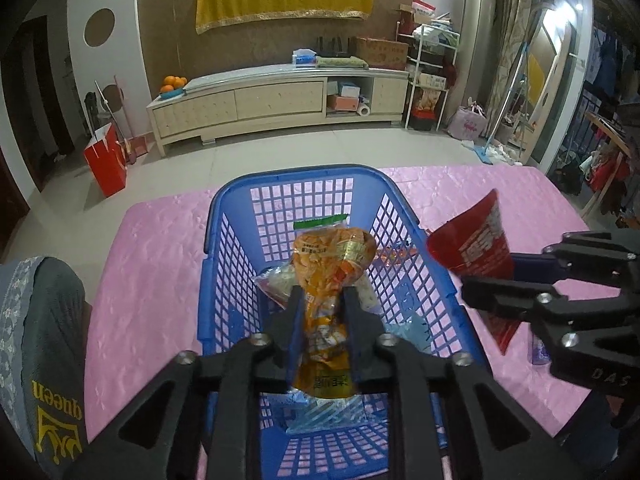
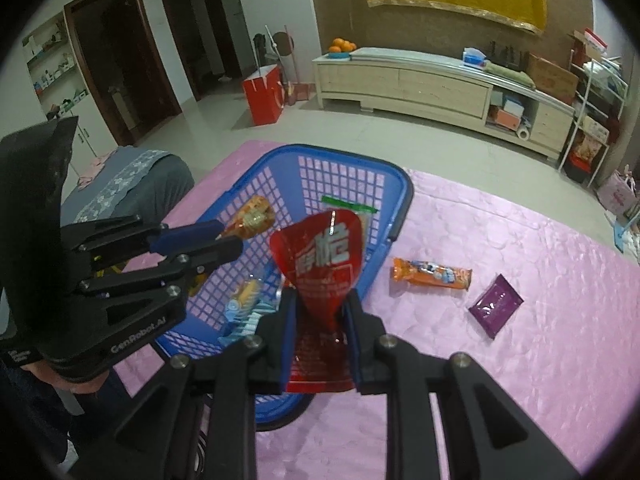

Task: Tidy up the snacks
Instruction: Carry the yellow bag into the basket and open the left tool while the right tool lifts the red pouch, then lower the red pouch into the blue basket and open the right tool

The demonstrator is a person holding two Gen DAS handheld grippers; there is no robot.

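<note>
Blue basket (image 2: 400,184) already holding several packets; left claw (image 1: 322,300) clamping an orange snack bag (image 1: 332,256) above it, right claw (image 2: 320,304) pinching a red pouch (image 2: 320,256) over its rim. Remaining beside basket: orange bar (image 2: 432,274), purple packet (image 2: 496,304).

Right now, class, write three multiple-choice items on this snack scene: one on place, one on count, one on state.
1. Where does the purple packet lie?
A. In the basket
B. On the pink cloth
C. In a gripper

2. How many snacks lie on the pink cloth outside the blue basket?
A. Two
B. Four
C. None

3. What is the right gripper doing?
A. Open, empty
B. Shut on the red packet
C. Shut on the basket rim

Answers: 1 B, it lies flat on the cloth beside the orange bar. 2 A, only the bar and purple packet. 3 B, its fingers pinch the red packet.
</note>
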